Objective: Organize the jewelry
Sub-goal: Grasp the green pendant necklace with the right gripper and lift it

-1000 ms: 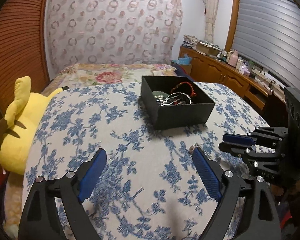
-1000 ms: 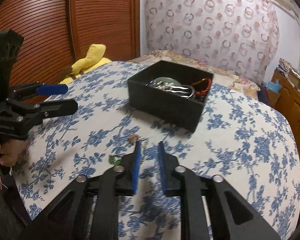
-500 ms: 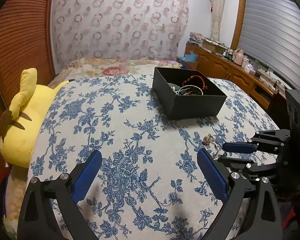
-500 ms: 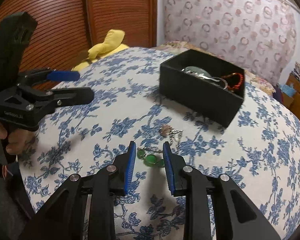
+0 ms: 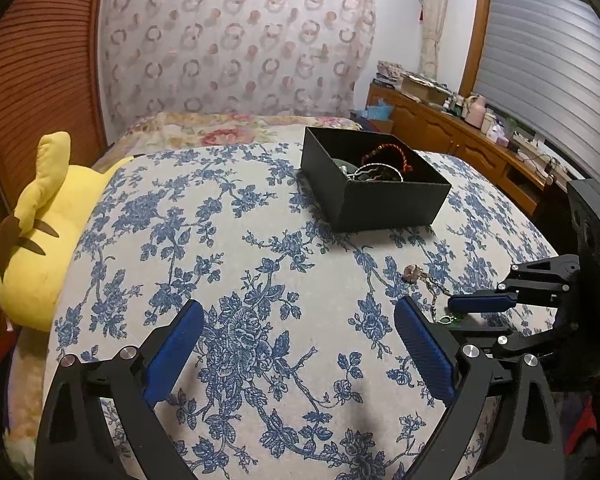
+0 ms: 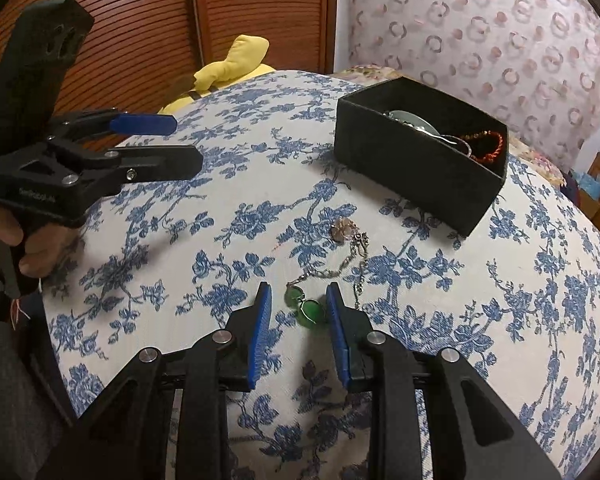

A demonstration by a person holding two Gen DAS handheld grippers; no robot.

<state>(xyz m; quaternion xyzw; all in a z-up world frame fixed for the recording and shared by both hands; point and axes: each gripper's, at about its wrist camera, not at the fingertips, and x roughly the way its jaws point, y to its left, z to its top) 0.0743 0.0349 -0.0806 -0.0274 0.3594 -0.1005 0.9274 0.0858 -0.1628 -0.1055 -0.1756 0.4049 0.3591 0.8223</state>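
The thin chain necklace with two round green glass beads [image 6: 306, 307] lies loose on the bed, on a white bedspread with a blue flower print [image 6: 236, 216], well on the near side of the open black cardboard box [image 6: 416, 172]. Its beads sit right between the blue pads of the right claw [image 6: 299, 304], which are parted and not pressing on anything; the beads are just clear of both pads, a little closer to the right-hand one. From the beads the chain runs away toward the box, its long axis roughly in line with the claw's reach, ending at a small brownish pendant [image 6: 342, 229] about midway to the box.

The left claw [image 5: 296, 344] hangs spread wide over bare bedspread, farther from the box's near corner than the necklace is and off to the side of it, holding nothing. The right claw is plainly the nearer one, so the pick looks to be its job.

The beads look smooth, hard and rounded, likely to slip sideways under flat pads; the chain is fine, limp metal that will trail and could snag in the woven cloth. The box is matt and stiff-walled and already holds a red beaded bracelet [image 6: 488, 146] and a silvery bangle [image 6: 440, 136]. A yellow plush toy [image 5: 40, 232] lies at the bed's edge, well away from the box
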